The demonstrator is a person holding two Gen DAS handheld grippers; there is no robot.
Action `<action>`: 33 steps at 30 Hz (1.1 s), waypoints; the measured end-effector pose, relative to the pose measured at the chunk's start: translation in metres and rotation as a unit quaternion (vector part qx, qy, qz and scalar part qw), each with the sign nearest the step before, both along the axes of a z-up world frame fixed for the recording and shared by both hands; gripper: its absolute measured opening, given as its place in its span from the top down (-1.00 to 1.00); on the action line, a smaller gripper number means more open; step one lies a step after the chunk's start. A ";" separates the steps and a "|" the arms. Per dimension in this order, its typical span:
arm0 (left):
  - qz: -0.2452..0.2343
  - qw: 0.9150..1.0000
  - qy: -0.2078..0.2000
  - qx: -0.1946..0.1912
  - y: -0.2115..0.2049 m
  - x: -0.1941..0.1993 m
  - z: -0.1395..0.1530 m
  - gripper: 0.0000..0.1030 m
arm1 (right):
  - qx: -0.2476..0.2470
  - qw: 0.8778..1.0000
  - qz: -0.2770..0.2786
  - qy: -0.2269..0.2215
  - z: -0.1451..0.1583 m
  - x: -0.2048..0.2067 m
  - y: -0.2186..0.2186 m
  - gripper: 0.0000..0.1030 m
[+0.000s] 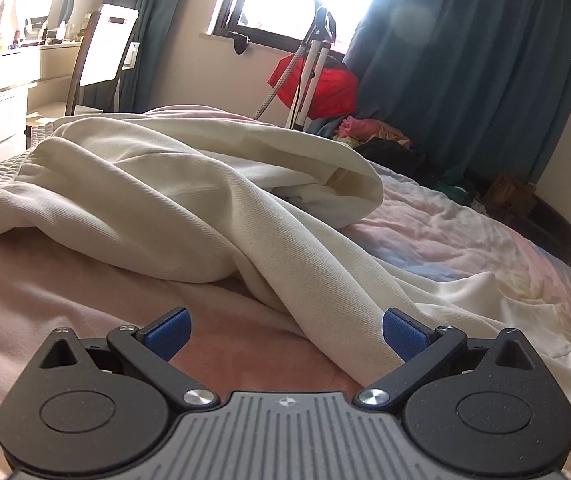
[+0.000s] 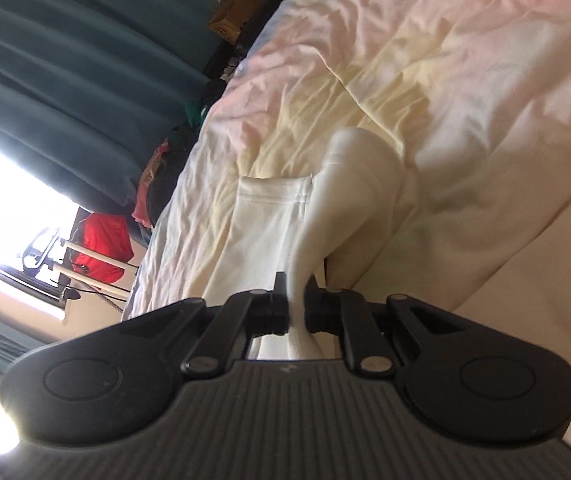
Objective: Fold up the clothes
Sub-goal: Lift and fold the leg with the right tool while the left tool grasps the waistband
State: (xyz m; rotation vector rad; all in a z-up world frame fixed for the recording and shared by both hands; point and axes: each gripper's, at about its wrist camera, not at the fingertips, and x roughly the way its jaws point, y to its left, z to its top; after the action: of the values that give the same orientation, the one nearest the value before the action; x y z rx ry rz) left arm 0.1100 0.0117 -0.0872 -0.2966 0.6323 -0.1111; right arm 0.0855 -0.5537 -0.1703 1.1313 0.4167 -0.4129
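Left gripper (image 1: 285,334) jaws spread — right gripper (image 2: 295,294) jaws pinching cream trousers (image 1: 189,200).

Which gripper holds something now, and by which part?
The right gripper pinches the cream trousers by a bunched fold near the hemmed leg end. The left gripper is open and holds nothing.
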 end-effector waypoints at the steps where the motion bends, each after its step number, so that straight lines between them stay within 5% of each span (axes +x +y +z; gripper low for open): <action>1: 0.000 1.000 0.009 -0.011 0.002 0.002 -0.003 -0.99 | -0.014 1.000 0.007 0.013 0.000 0.003 0.002 0.80; 5: 0.031 0.993 0.055 -0.104 0.031 0.013 -0.015 -0.99 | -0.069 0.995 0.032 0.064 0.002 0.013 0.008 0.79; 8: 0.071 0.976 0.080 -0.187 0.062 0.018 -0.024 -0.99 | -0.099 0.993 0.015 0.058 0.011 0.015 0.007 0.89; 10: 0.107 0.954 0.091 -0.265 0.089 0.018 -0.033 -0.98 | -0.112 0.993 -0.025 0.028 0.024 0.011 0.005 0.89; 15: 0.196 0.860 0.087 -0.464 0.160 0.012 -0.061 -0.94 | -0.162 0.980 -0.108 -0.037 0.054 0.002 0.003 0.89; 17: 0.223 0.835 0.090 -0.495 0.180 0.015 -0.067 -0.92 | -0.158 0.979 -0.122 -0.030 0.049 0.004 -0.002 0.89; 19: 0.229 0.824 0.111 -0.506 0.195 0.026 -0.068 -0.88 | -0.130 0.983 -0.125 -0.012 0.034 0.008 -0.011 0.89; 22: 0.237 0.822 0.132 -0.502 0.212 0.041 -0.065 -0.83 | -0.097 0.986 -0.133 0.021 0.012 0.012 -0.016 0.89; 25: 0.244 0.827 0.134 -0.489 0.227 0.047 -0.061 -0.45 | -0.059 0.988 -0.143 0.007 0.003 0.010 -0.020 0.89; 29: 0.270 0.839 0.119 -0.458 0.254 0.047 -0.050 0.19 | -0.087 0.989 -0.123 0.000 0.009 0.013 -0.020 0.89; 30: 0.283 0.846 0.117 -0.438 0.263 0.047 -0.044 0.39 | -0.075 0.988 -0.131 -0.006 0.006 0.011 -0.020 0.89; 32: 0.285 0.872 0.130 -0.375 0.276 0.057 -0.030 0.66 | -0.053 0.988 -0.143 -0.013 0.002 0.007 -0.019 0.89; 33: 0.285 0.877 0.131 -0.364 0.279 0.059 -0.023 0.70 | -0.043 0.988 -0.147 -0.013 0.000 0.006 -0.019 0.89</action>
State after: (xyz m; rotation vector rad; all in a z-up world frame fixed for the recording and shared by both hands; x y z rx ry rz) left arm 0.1691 0.2909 -0.1100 -1.2367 0.7298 0.2764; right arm 0.0911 -0.5732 -0.1704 1.1161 0.2064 -0.6681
